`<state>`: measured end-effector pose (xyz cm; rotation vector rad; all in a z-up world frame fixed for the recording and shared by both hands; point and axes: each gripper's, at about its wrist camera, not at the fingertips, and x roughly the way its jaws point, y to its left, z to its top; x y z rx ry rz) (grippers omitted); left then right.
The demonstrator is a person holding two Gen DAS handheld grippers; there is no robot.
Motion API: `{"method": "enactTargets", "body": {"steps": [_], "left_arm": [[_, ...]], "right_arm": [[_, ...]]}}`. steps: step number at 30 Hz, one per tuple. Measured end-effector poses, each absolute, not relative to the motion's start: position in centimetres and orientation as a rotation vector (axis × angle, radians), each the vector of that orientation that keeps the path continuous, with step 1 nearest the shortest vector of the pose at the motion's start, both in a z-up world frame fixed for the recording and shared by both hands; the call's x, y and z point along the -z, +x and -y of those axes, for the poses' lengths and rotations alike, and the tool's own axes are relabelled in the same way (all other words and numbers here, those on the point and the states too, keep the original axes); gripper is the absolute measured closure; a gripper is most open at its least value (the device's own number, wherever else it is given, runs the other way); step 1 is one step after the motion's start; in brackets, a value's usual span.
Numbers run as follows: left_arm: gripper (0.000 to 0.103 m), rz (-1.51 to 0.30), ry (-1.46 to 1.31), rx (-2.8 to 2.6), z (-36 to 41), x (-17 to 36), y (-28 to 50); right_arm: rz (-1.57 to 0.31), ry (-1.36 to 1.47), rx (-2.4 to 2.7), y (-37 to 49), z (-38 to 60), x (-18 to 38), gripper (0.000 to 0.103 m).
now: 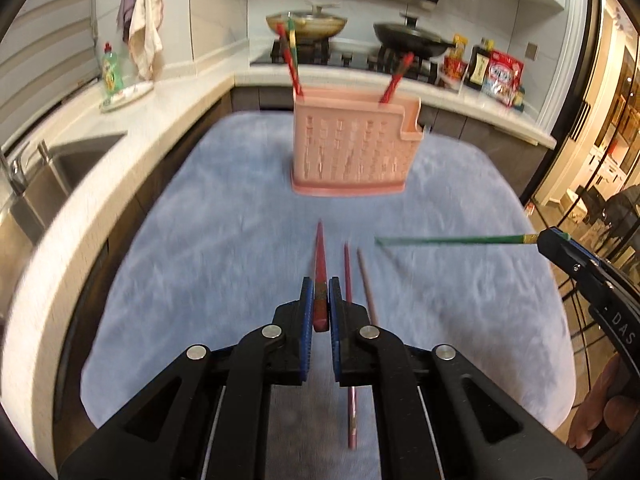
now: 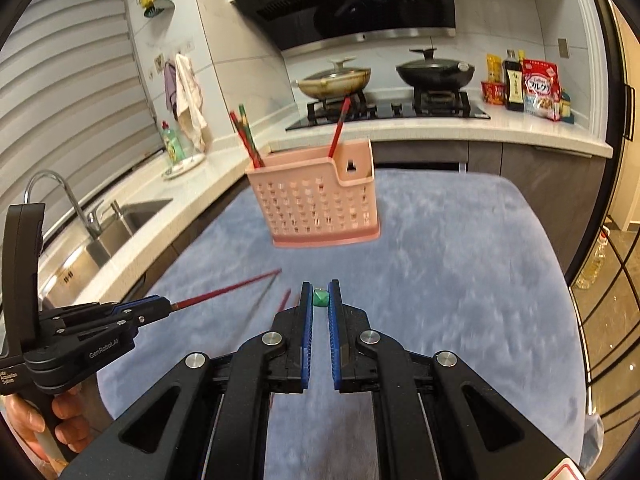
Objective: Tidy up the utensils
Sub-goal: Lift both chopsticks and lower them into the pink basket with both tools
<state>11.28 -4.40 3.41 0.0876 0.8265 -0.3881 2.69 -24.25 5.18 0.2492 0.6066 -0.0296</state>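
A pink perforated utensil holder [image 1: 350,150] stands on the blue-grey cloth [image 1: 200,240], holding several chopsticks; it also shows in the right wrist view [image 2: 320,208]. My left gripper [image 1: 321,294] is shut on a red chopstick [image 1: 320,256], held above the cloth and pointing toward the holder. My right gripper [image 2: 321,296] is shut on a green chopstick [image 2: 321,299], seen end-on; the left wrist view shows the green chopstick [image 1: 448,239] held level at the right. Two more chopsticks, one dark red [image 1: 348,276] and one brown [image 1: 366,284], lie on the cloth beneath my left gripper.
A white counter with a sink [image 2: 116,224] and tap runs along the left. A hob with two lidded pans [image 2: 340,80] is behind the holder. Bottles and food packets [image 2: 532,88] stand at the back right. A glass door is on the right.
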Motion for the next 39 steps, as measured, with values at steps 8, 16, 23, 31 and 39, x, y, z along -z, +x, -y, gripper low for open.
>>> {"method": "enactTargets", "body": {"steps": [8, 16, 23, 31, 39], "left_arm": [[0.096, -0.741, 0.071, 0.385, 6.1, -8.1, 16.0], [0.096, -0.643, 0.011, 0.399, 7.0, -14.2, 20.2], [0.096, -0.508, -0.035, 0.402, 7.8, -20.4, 23.1], [0.096, -0.404, -0.062, 0.392, 9.2, -23.5, 27.1], [0.096, -0.439, -0.064, 0.389, 10.1, -20.4, 30.5]], "right_arm": [[-0.523, 0.259, 0.02, 7.2, 26.0, -9.7, 0.096], [-0.383, 0.283, 0.007, 11.2, 27.8, -15.9, 0.096], [-0.256, 0.298, 0.006, 15.2, 29.0, -20.7, 0.096], [-0.201, 0.297, 0.013, 20.8, 29.3, -22.4, 0.096], [-0.283, 0.3, 0.003, 24.7, 28.9, -18.1, 0.096]]}}
